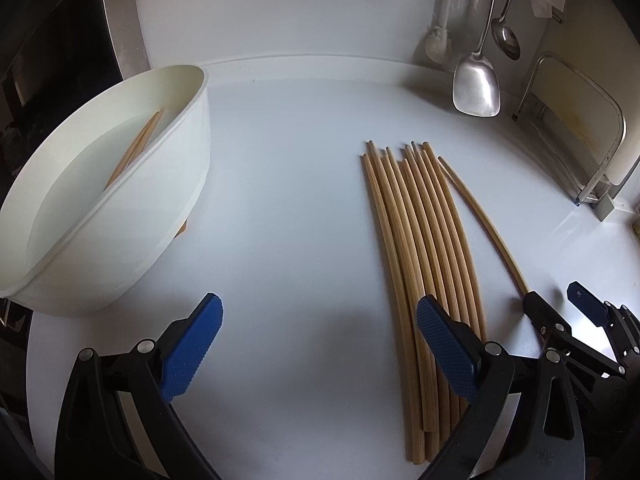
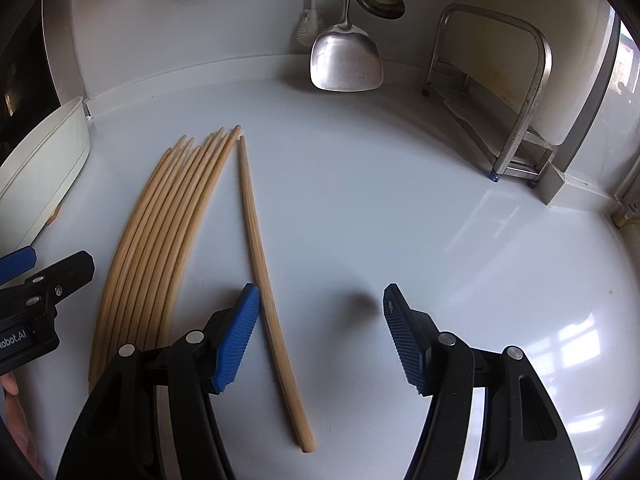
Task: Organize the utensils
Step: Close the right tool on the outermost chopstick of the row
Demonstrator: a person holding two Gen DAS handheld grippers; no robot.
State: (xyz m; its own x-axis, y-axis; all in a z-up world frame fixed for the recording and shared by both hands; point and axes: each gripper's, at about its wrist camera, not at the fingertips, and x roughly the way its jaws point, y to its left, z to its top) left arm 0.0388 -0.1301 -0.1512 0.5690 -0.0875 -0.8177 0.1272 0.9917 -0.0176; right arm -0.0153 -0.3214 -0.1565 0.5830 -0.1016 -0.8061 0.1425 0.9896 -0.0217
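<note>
Bamboo chopsticks lie on the white counter, long axes running away from both open grippers.

White tub at far left already holds a pair; next, the left gripper, jaws wide and empty, hangs just left of the bundle. Rightmost, one pale, slightly tapered stray chopstick lies between the right gripper's half-spread jaws, untouched, so that hand seems nearer.

Black tool arms, ribbed blue pads, silver rivets, white lettering
</note>
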